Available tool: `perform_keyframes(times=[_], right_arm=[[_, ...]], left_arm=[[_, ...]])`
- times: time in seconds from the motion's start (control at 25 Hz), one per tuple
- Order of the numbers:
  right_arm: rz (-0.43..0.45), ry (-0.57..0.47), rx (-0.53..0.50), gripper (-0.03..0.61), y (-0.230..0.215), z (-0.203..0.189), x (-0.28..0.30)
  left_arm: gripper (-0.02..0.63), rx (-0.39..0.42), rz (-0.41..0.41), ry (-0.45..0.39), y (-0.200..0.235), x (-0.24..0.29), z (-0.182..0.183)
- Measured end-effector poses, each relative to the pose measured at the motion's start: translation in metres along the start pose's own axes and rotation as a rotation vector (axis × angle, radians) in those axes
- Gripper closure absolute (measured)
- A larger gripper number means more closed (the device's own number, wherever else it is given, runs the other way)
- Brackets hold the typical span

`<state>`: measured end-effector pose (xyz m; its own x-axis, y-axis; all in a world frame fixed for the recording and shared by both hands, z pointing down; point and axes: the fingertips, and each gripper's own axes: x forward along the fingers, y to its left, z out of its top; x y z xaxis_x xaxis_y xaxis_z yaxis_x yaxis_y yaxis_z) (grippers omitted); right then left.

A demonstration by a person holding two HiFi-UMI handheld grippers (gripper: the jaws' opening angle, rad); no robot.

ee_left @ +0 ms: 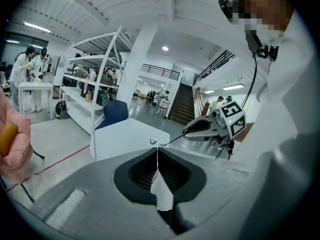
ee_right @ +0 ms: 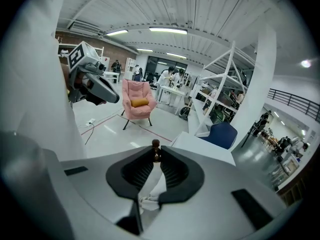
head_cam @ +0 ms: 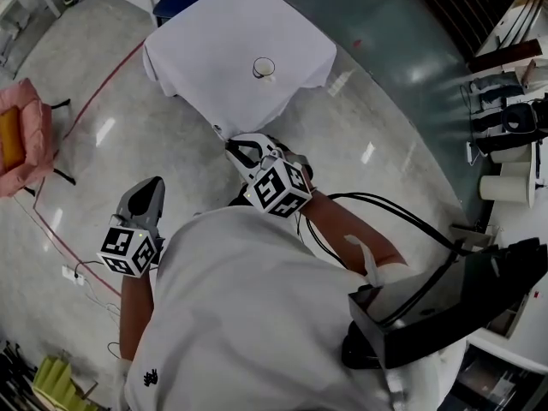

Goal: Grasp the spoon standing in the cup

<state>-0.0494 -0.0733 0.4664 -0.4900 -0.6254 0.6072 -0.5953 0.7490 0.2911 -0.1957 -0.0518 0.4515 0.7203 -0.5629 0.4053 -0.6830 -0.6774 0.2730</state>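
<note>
Well, the spoon is sitting in my right gripper

I am gripping with my right gripper (ee_right: pixel 156 154) a thin dark stick-shaped spoon (ee_right: pixel 156 145). In the right gripper view only its small brown rounded end is showing above the jaw tips, and the jaws are pressing on it from both sides. In the left gripper view the thin handle is sticking out from this gripper's tip and pointing toward the small round pale cup (head_cam: pixel 264 68). I cannot tell the shape of its far end.

The spoon is in the air in front of me, away from the cup and just beside the near corner of the square table covered with white cloth (head_cam: pixel 197 54). The cup is standing upright near the middle of this table, well apart from both grippers.

I am holding my left gripper (ee_left: pixel 158 150) at my left side, over the grey shiny floor (head_cam: pixel 103 135). Its jaws are closed together, tip against tip.
</note>
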Motion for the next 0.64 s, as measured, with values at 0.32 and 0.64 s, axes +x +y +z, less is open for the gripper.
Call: perform_keyframes(times=[0.32,0.64], right_arm=[[-0.004,0.008,0.021,0.528,-0.021,-0.014,-0.002],[-0.021,0.019,0.050,0.528,-0.057,-0.038,-0.009]], left_arm=[[0.601,0.005,-0.014,0.018,-0.005,0.025,0.009],[0.601,0.018,-0.037,0.039,-0.017,0.064,0.024]])
